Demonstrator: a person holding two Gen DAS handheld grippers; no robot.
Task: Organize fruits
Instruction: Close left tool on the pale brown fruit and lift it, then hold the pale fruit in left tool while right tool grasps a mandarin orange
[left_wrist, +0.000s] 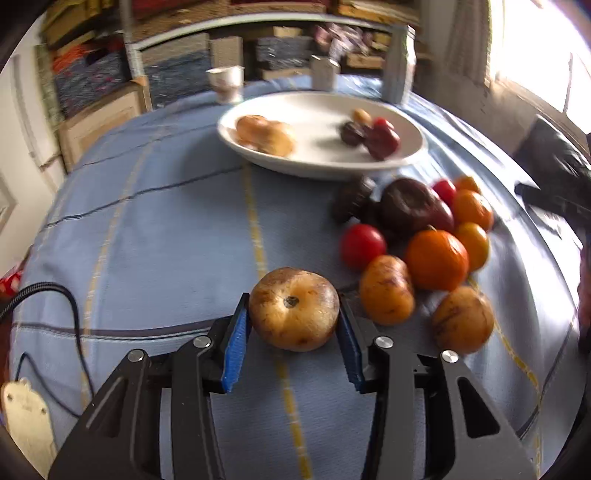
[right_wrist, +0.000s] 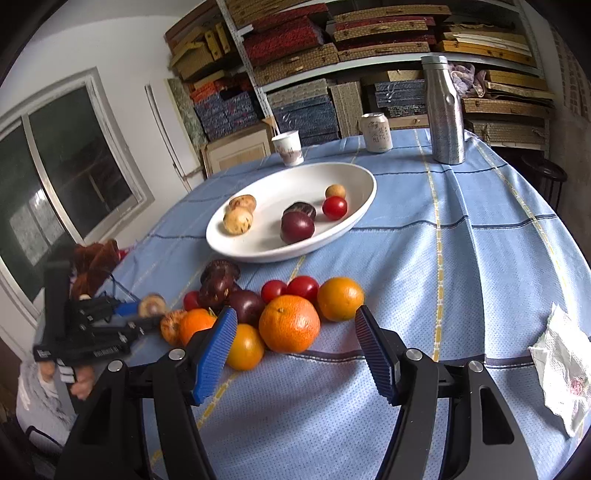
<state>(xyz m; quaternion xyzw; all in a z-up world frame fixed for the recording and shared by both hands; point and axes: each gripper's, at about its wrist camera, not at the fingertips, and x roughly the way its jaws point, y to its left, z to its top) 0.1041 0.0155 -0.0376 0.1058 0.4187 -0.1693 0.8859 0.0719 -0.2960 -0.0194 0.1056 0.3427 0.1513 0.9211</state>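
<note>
Two blue fingers of the left gripper clench the brown fruit on the counter; the right gripper hangs released. Squeezing harder could bruise it, or the smooth skin could slip out.

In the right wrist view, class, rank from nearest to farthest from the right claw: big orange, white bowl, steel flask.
From the right claw:
1. Big orange, between its fingers.
2. White bowl, mid-table.
3. Steel flask, far edge, right.
</note>
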